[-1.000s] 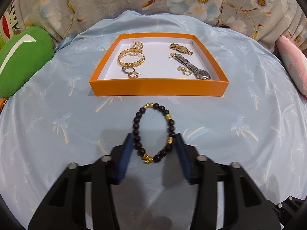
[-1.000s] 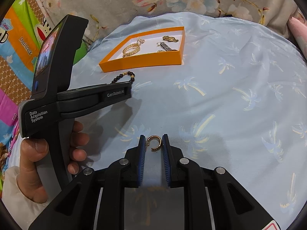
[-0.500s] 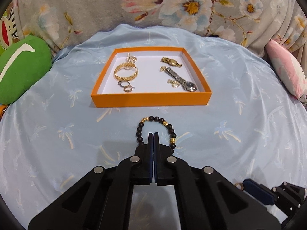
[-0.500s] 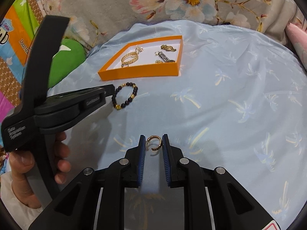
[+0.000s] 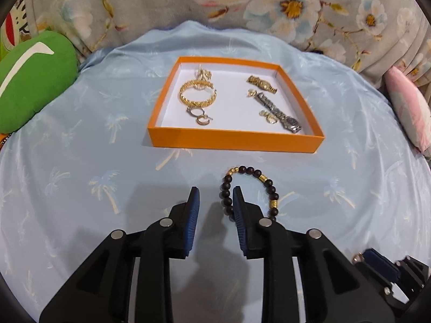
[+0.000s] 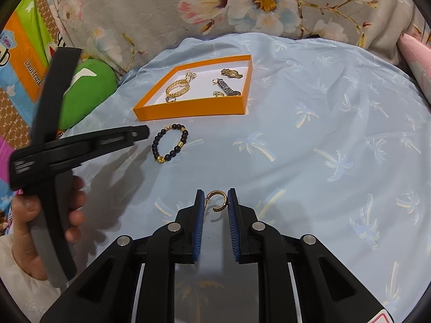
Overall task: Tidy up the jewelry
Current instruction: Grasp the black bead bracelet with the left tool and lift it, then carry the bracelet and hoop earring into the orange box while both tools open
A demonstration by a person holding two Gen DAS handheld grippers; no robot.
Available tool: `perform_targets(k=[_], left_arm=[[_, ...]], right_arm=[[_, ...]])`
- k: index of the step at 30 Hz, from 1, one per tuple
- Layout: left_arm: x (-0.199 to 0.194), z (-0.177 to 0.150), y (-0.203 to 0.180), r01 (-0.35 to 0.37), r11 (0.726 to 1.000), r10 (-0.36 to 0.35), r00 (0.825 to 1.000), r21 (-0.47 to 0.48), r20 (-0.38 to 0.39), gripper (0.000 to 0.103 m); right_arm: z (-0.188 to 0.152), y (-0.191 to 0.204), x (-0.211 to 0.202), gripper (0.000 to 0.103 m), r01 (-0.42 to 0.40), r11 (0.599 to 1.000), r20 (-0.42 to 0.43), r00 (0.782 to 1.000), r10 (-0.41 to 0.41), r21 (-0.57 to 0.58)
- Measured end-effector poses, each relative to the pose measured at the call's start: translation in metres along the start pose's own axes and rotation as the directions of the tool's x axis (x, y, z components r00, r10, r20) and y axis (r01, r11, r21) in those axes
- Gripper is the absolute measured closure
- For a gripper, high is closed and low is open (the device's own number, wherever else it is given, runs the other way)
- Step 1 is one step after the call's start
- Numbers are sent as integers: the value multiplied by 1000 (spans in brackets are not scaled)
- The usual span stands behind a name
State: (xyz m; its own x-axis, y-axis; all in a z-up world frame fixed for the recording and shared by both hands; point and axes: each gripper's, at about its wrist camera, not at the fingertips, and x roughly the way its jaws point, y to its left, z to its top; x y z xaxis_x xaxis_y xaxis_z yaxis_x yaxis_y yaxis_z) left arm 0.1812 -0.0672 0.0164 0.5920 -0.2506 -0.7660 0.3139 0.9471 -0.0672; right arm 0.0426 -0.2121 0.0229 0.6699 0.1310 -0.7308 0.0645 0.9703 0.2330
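Observation:
A black and gold bead bracelet (image 5: 249,188) lies on the blue cloth in front of the orange tray (image 5: 234,141). My left gripper (image 5: 215,196) is open; its right finger (image 5: 239,210) covers the bracelet's near left part, and the gap between the fingers holds nothing. The bracelet also shows in the right wrist view (image 6: 169,144), just beyond the left gripper's tip (image 6: 140,133). My right gripper (image 6: 215,200) is shut on a small gold hoop earring (image 6: 218,200). The tray (image 6: 188,107) holds a gold chain bracelet (image 5: 198,94), two watches (image 5: 277,111) and small earrings (image 5: 200,115).
A green cushion (image 5: 32,80) lies at the left, a pink cushion (image 5: 409,110) at the right. Floral fabric (image 5: 269,5) rises behind the tray. The blue cloth (image 5: 80,175) spreads wide around the tray. A hand (image 6: 40,215) holds the left gripper's handle.
My left gripper shut half a second ago without the bracelet, then opened again and shifted left. The bracelet stays on the cloth. The right gripper keeps the earring.

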Motion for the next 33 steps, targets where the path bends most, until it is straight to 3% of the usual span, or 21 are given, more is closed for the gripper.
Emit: perform_targets(k=[4, 7, 17, 26, 33], left_arm=[[18, -1, -6, -23, 1000, 23, 999, 21, -28, 80], [18, -2, -9, -33, 999, 33, 999, 34, -16, 96], [-11, 6, -7, -2, 1000, 1, 999, 27, 51, 96], [-52, 51, 0, 7, 1000, -11, 988, 25, 156, 96], [-39, 104, 7, -19, 1000, 17, 977, 6, 211, 96]], right_arm=[[0, -2, 2, 87, -2, 1000, -4, 1000, 2, 5], [0, -3, 3, 87, -4, 1000, -5, 1000, 4, 11], [11, -5, -1, 87, -15, 1000, 17, 1000, 15, 11], [78, 6, -3, 87, -31, 998, 123, 992, 38, -60], [141, 9, 39, 87, -55, 996, 132, 989, 63, -66]])
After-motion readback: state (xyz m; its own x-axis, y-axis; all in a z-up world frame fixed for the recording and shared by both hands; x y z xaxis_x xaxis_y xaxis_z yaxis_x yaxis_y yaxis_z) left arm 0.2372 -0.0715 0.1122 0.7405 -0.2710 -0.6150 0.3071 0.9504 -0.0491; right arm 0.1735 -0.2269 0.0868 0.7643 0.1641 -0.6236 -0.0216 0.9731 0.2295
